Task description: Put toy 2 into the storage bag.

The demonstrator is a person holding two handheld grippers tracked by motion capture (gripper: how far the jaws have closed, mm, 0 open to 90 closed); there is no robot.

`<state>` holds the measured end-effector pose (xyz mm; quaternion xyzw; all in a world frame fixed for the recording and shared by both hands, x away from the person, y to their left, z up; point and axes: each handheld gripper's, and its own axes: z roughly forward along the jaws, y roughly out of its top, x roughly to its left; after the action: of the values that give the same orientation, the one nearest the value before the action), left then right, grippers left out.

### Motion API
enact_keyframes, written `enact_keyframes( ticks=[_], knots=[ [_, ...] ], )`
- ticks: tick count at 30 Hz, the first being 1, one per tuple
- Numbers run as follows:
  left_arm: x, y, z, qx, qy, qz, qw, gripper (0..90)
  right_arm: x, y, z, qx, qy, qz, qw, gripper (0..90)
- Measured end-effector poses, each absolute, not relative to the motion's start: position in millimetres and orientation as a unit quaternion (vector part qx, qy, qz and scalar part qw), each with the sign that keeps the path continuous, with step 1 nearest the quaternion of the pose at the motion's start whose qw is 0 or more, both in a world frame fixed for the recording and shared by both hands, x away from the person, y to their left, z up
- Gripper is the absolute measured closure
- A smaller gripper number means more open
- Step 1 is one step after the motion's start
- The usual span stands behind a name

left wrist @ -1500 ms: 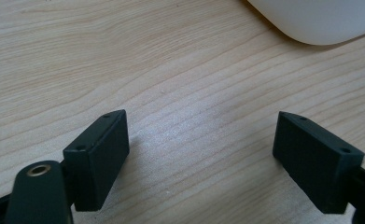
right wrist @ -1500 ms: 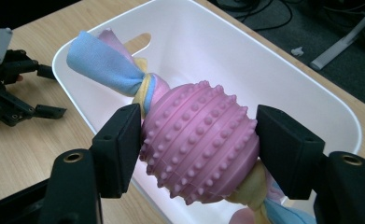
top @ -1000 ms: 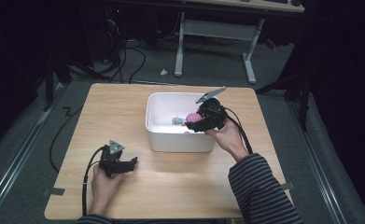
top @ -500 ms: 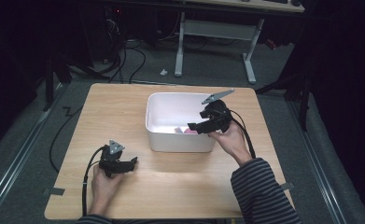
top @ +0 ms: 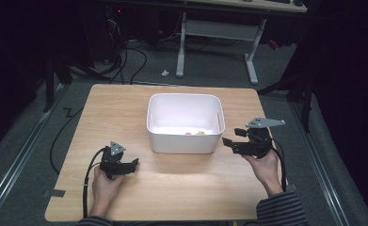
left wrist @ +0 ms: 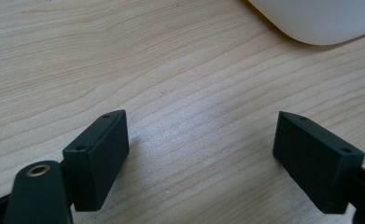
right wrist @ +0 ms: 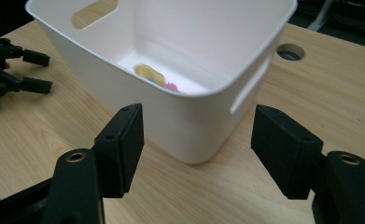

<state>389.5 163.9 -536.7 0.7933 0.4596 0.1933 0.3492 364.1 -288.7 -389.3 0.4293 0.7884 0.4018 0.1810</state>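
From the high view, the right claw (top: 236, 139) is held just beside the right wall of the white tub (top: 184, 142), outside of it and a little above the desk (top: 125, 103). Its jaws are apart and hold nothing. The left claw (top: 131, 165) rests low on the desk, well apart from the right claw, in front of the tub's left corner. Inside the tub, on its floor near the front wall, lie some small pieces (top: 194, 133), pink and yellow; what they are is too small to tell.

In the left gripper view, the left claw (left wrist: 201, 154) is wide open over bare wood, and nothing is between the jaws. A corner of the tub (left wrist: 320, 21) is ahead of it and to its right.

In the right gripper view, the right claw (right wrist: 196, 149) is also wide and empty. The corner of the tub (right wrist: 203, 126) is directly ahead of it, near, and the small pieces (right wrist: 159, 79) are farther ahead, down on the bottom.

I judge that the dropping step is finished, because the pieces are in the tub and both claws are free. The next move probably needs a new thing to pick, or the hands can rest.
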Motion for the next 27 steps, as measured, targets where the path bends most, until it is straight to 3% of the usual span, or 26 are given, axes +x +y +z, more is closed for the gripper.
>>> enact_keyframes(
  ticks=[17,27],
  knots=[
    [389,164,-537,0.793,0.46,0.194,0.349,18.5,347,-330,-446,0.498,0.748,0.402,0.177,35.8],
    [389,164,-537,0.793,0.46,0.194,0.349,18.5,350,-337,-502,0.529,0.749,0.348,0.198,35.6]
  ],
)
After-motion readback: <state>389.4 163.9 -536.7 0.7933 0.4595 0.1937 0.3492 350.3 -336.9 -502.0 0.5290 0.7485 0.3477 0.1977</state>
